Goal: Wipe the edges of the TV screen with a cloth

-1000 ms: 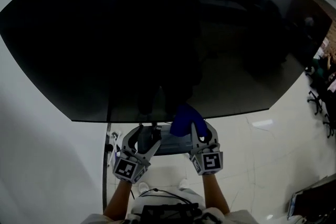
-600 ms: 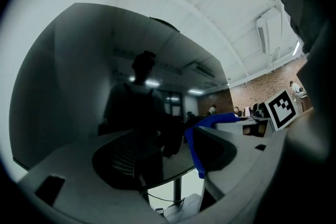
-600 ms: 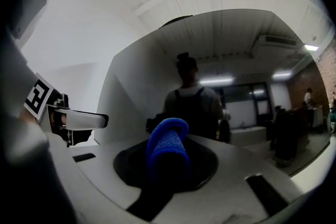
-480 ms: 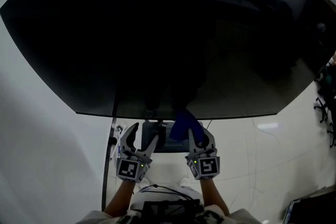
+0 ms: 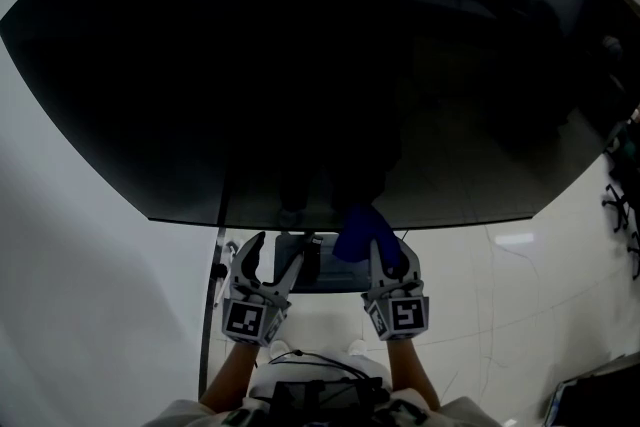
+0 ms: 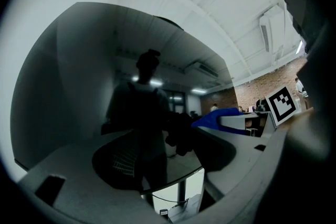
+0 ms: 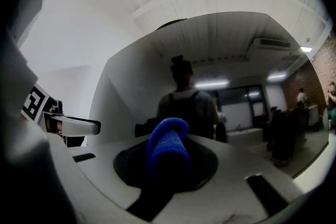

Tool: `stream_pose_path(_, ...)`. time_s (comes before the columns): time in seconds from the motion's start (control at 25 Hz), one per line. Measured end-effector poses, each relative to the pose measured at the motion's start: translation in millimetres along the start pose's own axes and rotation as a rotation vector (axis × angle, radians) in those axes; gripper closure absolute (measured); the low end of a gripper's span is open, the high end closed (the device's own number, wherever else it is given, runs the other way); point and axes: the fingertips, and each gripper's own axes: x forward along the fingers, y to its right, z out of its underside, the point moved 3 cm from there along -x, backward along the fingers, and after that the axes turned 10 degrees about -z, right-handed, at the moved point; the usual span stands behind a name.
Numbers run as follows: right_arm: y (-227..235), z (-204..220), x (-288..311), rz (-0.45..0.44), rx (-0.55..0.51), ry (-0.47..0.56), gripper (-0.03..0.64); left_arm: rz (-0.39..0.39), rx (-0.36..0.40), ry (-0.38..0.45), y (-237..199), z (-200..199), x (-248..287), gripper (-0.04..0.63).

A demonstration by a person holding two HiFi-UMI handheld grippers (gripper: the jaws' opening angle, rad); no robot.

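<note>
Two grippers hang beneath the TV screen: right gripper pinching the blue cloth, left gripper spread apart.

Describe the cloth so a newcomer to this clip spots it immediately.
Find the big dark TV screen filling the head view, then follow its bottom edge to the middle. There, the right gripper holds a bright blue cloth in its jaws; the left gripper beside it is open and empty.
</note>
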Motion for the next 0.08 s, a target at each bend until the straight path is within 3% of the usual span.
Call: stream_pose_path(0.08,1.6,3.1,2.3,0.005,-0.001,0.006,0.548,0.001,0.000,-0.001,-2.5,2.1,3.0,0.290)
